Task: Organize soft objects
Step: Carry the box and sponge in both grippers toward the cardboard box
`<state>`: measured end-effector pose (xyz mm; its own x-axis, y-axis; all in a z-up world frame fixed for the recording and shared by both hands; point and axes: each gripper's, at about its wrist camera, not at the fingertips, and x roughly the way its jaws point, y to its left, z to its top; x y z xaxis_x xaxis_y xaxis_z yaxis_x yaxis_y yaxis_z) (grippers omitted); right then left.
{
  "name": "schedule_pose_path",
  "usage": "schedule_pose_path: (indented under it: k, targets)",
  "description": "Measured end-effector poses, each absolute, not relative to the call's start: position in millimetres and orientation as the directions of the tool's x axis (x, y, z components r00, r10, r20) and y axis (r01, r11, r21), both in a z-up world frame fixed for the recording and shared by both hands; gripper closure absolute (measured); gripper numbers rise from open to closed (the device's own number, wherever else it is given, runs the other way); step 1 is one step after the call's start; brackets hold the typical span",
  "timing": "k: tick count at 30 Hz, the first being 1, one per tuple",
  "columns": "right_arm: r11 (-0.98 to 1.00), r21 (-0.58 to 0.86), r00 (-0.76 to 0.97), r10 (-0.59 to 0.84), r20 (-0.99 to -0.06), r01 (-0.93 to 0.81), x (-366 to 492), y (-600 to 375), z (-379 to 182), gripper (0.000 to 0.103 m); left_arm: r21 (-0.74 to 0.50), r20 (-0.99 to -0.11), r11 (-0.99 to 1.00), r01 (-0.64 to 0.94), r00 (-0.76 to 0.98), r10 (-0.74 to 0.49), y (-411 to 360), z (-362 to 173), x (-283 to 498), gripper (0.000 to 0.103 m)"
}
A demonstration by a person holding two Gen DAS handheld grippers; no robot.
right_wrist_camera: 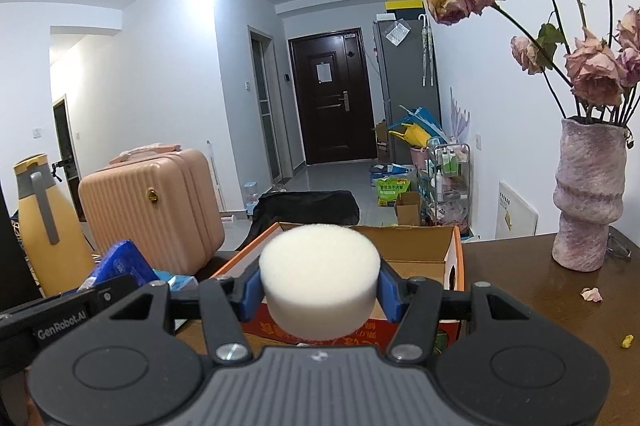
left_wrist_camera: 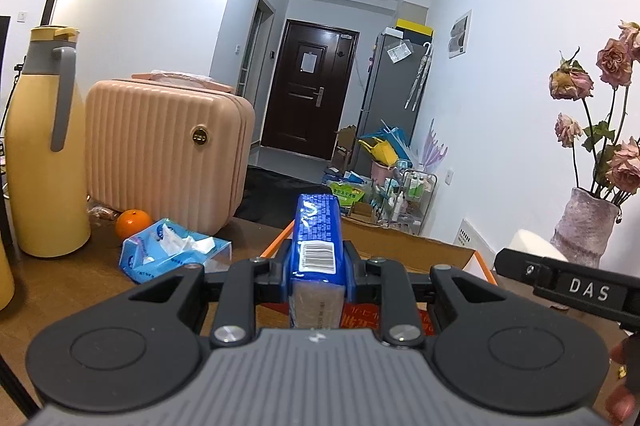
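Sponge (right_wrist_camera: 319, 276), a round white disc, is clamped at mid-width in the right claw (right_wrist_camera: 319, 290), flat face up. Just ahead and slightly below lies the open box (right_wrist_camera: 456, 262) on the surface (right_wrist_camera: 520, 290), its long axis running away from the claw. A blue tissue pack (left_wrist_camera: 317, 242) is pinched in the narrowly closed left claw (left_wrist_camera: 317, 266), held on edge with its long axis pointing forward toward the same box (left_wrist_camera: 404, 246). The right claw appears the nearer to the opening, so the sponge is judged likely to be dropped first. A second, opened pack (left_wrist_camera: 172, 246) remains on the surface to the left, beside an orange (left_wrist_camera: 133, 222).
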<state>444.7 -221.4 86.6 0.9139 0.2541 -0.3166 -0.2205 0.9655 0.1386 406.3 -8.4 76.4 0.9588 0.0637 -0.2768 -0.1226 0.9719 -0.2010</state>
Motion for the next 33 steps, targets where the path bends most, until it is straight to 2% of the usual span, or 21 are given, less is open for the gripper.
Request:
schedule_pose_path:
  k: [33]
  targets:
    - [0.981,0.075,0.876,0.193,-0.442,-0.178,549,-210,41,0.047,-0.155,-0.344,0.979,-0.135,0.936,0.074,-5,54,520,0.078]
